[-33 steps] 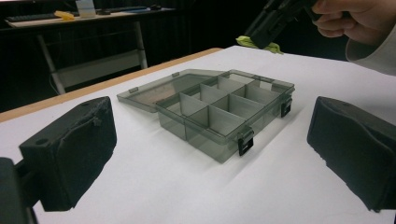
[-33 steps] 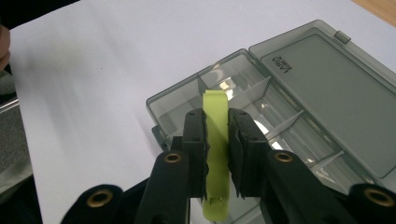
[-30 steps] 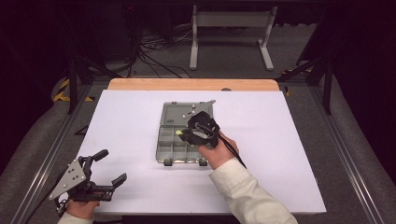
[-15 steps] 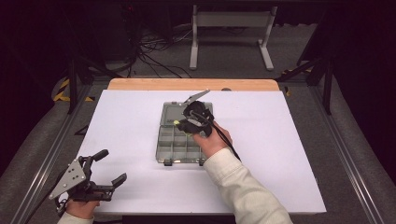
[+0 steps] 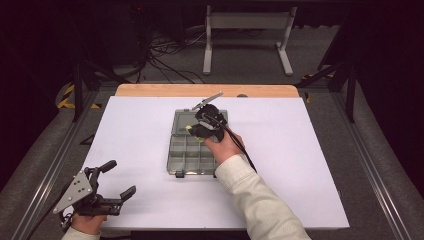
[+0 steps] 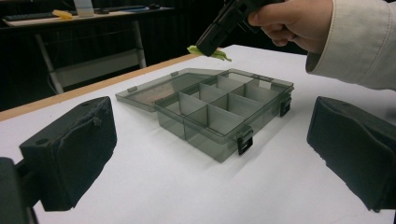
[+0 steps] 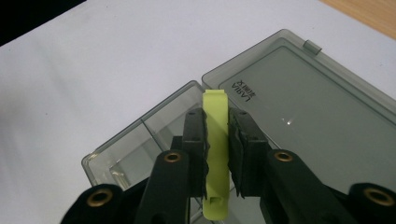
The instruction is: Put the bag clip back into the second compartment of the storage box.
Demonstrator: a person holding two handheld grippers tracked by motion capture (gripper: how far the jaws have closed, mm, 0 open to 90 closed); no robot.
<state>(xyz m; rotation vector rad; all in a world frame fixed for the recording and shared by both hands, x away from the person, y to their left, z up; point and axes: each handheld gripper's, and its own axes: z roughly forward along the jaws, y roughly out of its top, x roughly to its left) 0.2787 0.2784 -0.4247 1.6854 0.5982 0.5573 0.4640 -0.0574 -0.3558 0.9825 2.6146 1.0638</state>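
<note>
right gripper (image 5: 196,131) tilts down over the compartment box (image 5: 192,155), jaws clamped on a green clip (image 7: 216,154).

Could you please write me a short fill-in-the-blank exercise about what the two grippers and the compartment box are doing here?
1. The right gripper is shut on a flat strip of ____ colour.
2. The lid of the compartment box lies ____.
3. The jaws of the left gripper stand ____, with nothing between them.
4. The yellow-green strip hangs ____ the box.

Missing words: yellow-green; open; open; above
</note>
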